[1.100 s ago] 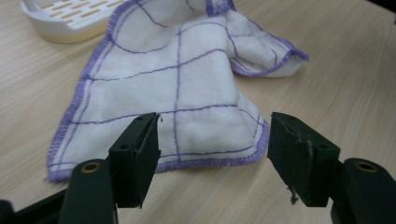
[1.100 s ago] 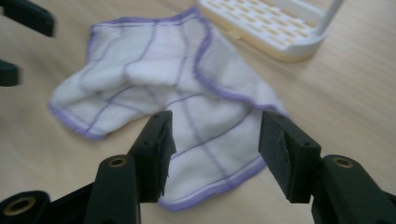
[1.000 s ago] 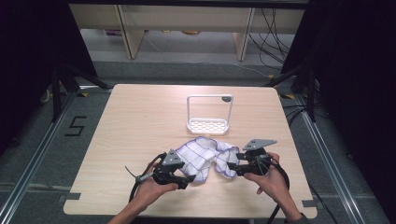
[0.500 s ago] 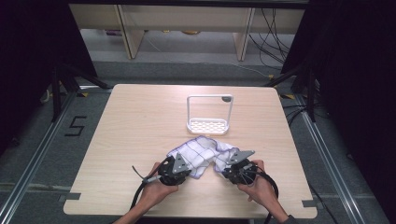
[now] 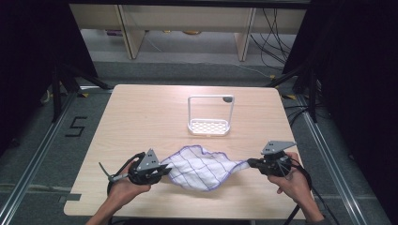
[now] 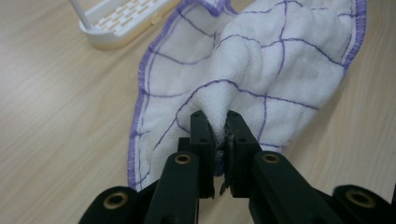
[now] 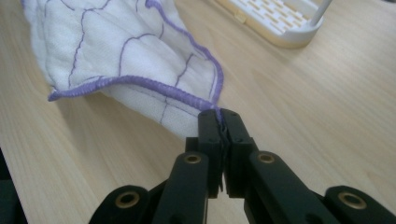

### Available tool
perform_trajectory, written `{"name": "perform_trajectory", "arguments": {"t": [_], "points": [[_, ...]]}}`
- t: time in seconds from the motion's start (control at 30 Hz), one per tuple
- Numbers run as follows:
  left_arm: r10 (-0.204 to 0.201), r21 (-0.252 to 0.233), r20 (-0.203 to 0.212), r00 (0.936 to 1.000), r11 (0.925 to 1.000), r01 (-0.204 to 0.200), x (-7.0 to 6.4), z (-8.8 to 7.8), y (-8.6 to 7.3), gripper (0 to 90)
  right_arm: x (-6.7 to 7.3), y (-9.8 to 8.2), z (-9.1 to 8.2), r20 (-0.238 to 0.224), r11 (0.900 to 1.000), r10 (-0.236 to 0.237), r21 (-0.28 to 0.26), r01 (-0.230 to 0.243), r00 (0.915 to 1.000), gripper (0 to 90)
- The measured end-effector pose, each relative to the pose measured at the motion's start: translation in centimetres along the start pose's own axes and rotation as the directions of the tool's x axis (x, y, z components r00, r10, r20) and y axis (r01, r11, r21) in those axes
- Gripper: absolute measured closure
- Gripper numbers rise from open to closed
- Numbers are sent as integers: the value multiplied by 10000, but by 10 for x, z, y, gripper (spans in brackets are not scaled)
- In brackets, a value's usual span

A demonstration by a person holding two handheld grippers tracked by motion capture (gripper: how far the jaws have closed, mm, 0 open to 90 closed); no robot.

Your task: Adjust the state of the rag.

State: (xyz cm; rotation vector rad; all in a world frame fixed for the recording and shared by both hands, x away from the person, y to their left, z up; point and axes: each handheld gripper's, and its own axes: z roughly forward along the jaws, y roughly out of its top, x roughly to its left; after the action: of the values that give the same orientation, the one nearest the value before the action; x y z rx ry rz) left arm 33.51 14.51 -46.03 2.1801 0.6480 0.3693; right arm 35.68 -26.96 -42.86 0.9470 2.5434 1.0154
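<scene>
a white rack (image 5: 209,118) with a slotted base and a tall thin frame stands upright near the middle of the counter (image 5: 141,112), well beyond the cloth (image 5: 202,168) and apart from it; nothing lies between the 2. the cloth, white with a purple grid and purple hem, sits near the front edge of the counter, stretched between the 2 hands. the left hand-held gripper (image 5: 162,169) has its jaws clamped on a pinched fold at the cloth's left end, seen up close in the left gripper view (image 6: 218,128). the right hand-held gripper (image 5: 251,163) grips the hem at a right corner, its jaws nearly together on the thin edge (image 7: 219,122). both have just been closing on the fabric. the middle of the cloth sags onto the wood. the counter is pale wood grain with rounded corners. around it lie grey floor, metal rails, black curtains at both sides, a shelf unit and loose cables at the back.
</scene>
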Motion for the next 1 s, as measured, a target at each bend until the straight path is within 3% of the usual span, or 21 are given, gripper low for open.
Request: {"name": "perform_trajectory", "arguments": {"t": [0.03,0.07,0.1,0.13,0.17,0.2,0.23,0.3,0.33,0.43,0.47,0.6,0.77,0.83,0.87,0.9,0.93,1.0], "points": [[-80,139,104,9999,9999,79,0,4,-4,833,0,-4,5,36,9999,-95,-63,95,9999,884],[-189,346,313,9993,9992,178,2,11,-9,830,3,-8,9,-13,9998,123,127,-122,9999,884],[-457,497,333,9984,9978,440,1,16,-13,826,3,-13,15,-51,9994,39,358,-37,10000,884],[-457,497,333,9984,9978,440,1,16,-13,822,4,-17,19,-143,9992,-113,372,119,9998,883],[-403,970,646,9971,9947,339,2,26,-21,808,8,-24,26,-242,9981,41,621,-26,9997,883],[-403,970,646,9971,9947,339,2,26,-21,794,8,-24,26,-242,9981,41,621,-26,9997,883],[-323,1189,769,9965,9926,230,1,30,-25,776,13,-35,35,-348,9967,-214,779,240,9992,881],[-258,1299,436,9987,9913,199,0,29,-26,732,19,-46,38,-454,9946,-39,1032,86,9990,877],[-541,1172,249,9982,9918,508,-1,28,-26,672,21,-48,39,-475,9945,-27,1046,77,9989,874],[-927,850,-97,9957,9920,931,-2,19,-25,545,25,-56,35,-342,9936,-60,1122,98,9994,841],[-1279,661,-103,9917,9895,1283,-3,13,-25,509,24,-56,33,-447,9920,-141,1249,196,9989,829],[-2046,397,130,9788,9782,2040,-12,-3,-31,403,29,-61,29,-612,9950,131,996,-70,9980,720],[-2412,574,402,9696,9694,2387,-24,-14,-44,385,34,-52,17,-349,9989,177,448,-161,9992,559],[-2754,560,641,9592,9607,2721,-30,-12,-46,385,36,-45,12,-309,9999,64,151,-60,9995,526],[-2778,646,770,9576,9598,2732,-32,-11,-46,384,38,-43,11,-310,9996,232,145,-228,9992,524],[-2675,730,854,9598,9624,2617,-34,-9,-46,383,40,-40,9,-380,9996,259,157,-253,9989,524],[-2749,620,897,9573,9608,2701,-38,-6,-45,383,38,-38,8,-321,9999,41,130,-37,9995,524],[-2676,723,979,9585,9625,2614,-41,-2,-43,378,37,-34,13,-302,9999,136,-91,-139,9995,535]]}}
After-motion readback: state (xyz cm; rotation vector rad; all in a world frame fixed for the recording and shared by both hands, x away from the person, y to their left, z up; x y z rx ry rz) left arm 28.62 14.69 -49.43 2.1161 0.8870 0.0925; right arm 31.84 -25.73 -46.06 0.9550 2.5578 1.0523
